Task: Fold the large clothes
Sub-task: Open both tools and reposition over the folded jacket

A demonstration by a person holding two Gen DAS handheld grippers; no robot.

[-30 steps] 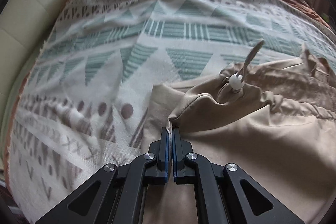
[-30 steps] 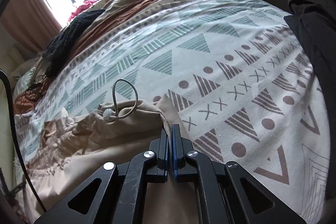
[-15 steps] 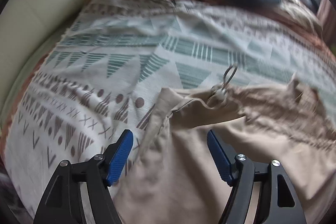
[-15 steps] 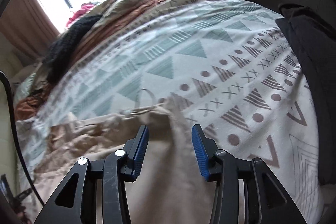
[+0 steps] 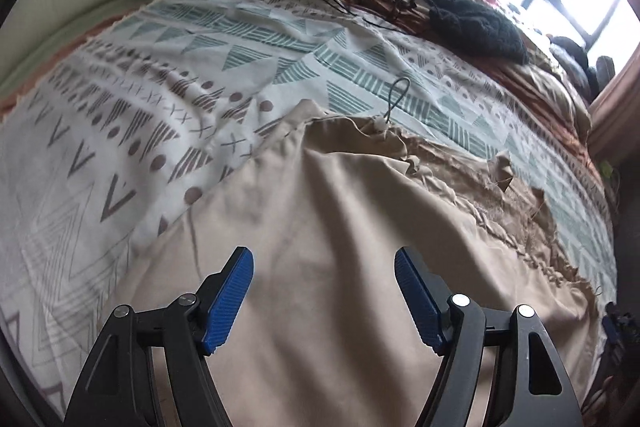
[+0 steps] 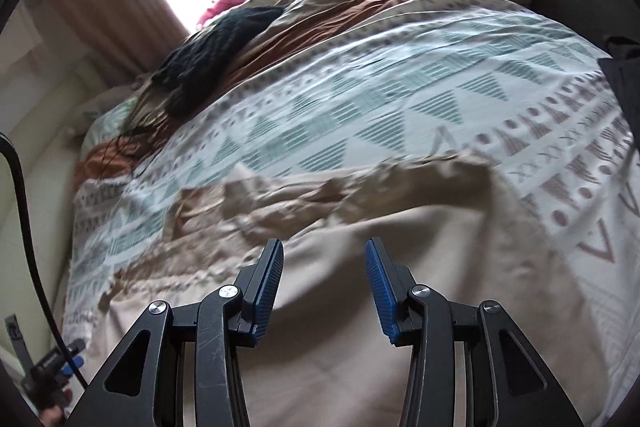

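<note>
Beige garment (image 5: 320,227) lies rumpled w/ gathered hem; both tongs (image 5: 323,297) (image 6: 323,289) wide, empty.

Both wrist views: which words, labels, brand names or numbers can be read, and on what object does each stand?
No readable text in either view.
The patterned bedspread carries only shapes: triangles, dots, crosses.
The beige garment shows no label or print.
The left tool and the right tool show no marking.

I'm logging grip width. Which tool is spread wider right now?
The left tool: its blue pads stand visibly farther apart over the beige garment than the right tool.
</note>
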